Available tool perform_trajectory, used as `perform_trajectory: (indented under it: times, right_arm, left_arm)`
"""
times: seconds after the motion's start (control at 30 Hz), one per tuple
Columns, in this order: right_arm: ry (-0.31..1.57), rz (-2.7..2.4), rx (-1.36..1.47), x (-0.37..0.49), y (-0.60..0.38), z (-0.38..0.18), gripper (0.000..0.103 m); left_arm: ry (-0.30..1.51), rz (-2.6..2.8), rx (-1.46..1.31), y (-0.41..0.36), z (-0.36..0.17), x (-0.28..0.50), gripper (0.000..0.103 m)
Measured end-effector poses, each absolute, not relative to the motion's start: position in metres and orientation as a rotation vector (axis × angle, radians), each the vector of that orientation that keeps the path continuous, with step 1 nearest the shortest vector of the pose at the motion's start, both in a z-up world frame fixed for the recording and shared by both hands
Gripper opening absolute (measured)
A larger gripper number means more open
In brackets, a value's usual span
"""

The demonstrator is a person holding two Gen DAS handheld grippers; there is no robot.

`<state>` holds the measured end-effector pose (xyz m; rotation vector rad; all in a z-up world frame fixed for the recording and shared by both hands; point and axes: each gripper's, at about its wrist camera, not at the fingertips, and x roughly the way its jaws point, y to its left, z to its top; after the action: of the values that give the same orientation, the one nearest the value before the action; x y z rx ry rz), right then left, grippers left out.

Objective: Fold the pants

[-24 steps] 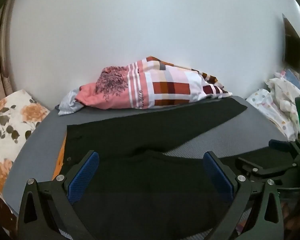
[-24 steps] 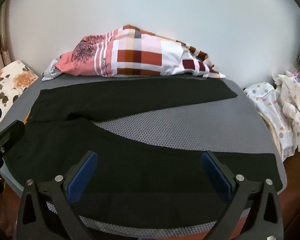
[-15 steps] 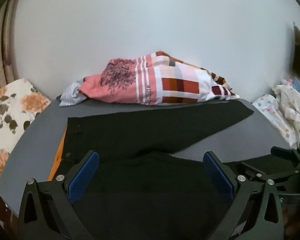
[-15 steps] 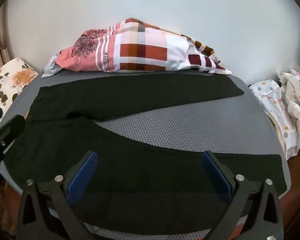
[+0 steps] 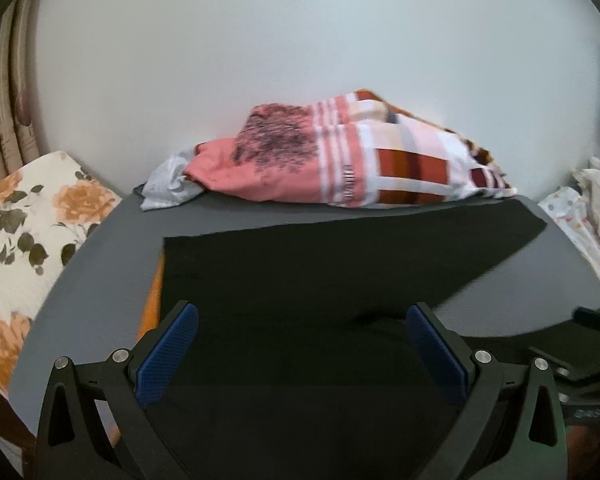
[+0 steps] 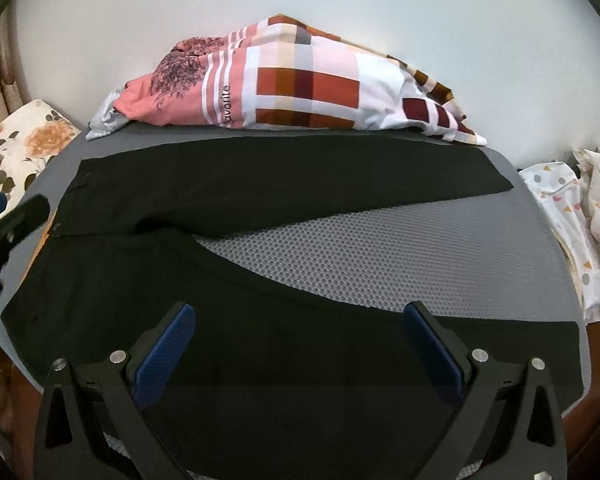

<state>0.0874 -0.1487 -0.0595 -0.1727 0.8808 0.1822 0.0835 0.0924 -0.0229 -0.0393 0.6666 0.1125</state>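
Black fabric pants (image 6: 260, 208) lie flat and unfolded on the grey mesh-textured counter (image 6: 400, 256), legs splayed in a V. Left claw (image 5: 302, 350) and right claw (image 6: 300, 350) both hang above them, gaping wide, gripping nothing.

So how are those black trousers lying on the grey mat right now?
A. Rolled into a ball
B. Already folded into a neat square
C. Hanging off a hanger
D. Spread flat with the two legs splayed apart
D: the black pants lie flat on the grey mat, a wedge of bare mat showing between the two legs.
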Motion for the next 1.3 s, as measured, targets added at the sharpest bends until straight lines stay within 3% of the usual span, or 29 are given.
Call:
perform_trajectory:
  times: [0.3,0.57,1.03,1.1,1.13,1.2,1.23,1.3]
  right_arm:
    - [0.944,0.231,-0.222,0.098,-0.124,-0.086,0.103]
    - [0.995,0.244,-0.246,0.107,-0.109,-0.104,0.103]
    - [1.04,0.264,-0.296,0.111,-0.085,-0.12,0.102]
    - [1.044,0.266,-0.298,0.11,-0.083,-0.121,0.102]
    - [1.047,0.267,-0.295,0.111,-0.083,-0.122,0.102]
    - [1.058,0.27,-0.285,0.112,-0.083,-0.124,0.102]
    - [1.063,0.27,-0.278,0.112,-0.084,-0.124,0.102]
    - [1.065,0.265,-0.273,0.114,-0.085,-0.123,0.102]
  left_arm:
    - [0.712,0.176,-0.053,0.233,-0.046,0.158,0.101]
    - [0.868,0.033,-0.249,0.338,-0.1,0.239,0.081]
    - [1.025,-0.183,-0.143,0.341,-0.136,0.304,0.078]
    - [1.037,-0.177,-0.195,0.343,-0.135,0.309,0.055]
    - [1.049,-0.165,-0.177,0.341,-0.135,0.311,0.03]
    - [1.043,-0.154,-0.172,0.338,-0.132,0.309,0.023]
    - [1.034,-0.151,-0.157,0.335,-0.13,0.306,0.012]
    - [1.006,-0.128,-0.117,0.325,-0.124,0.296,0.01]
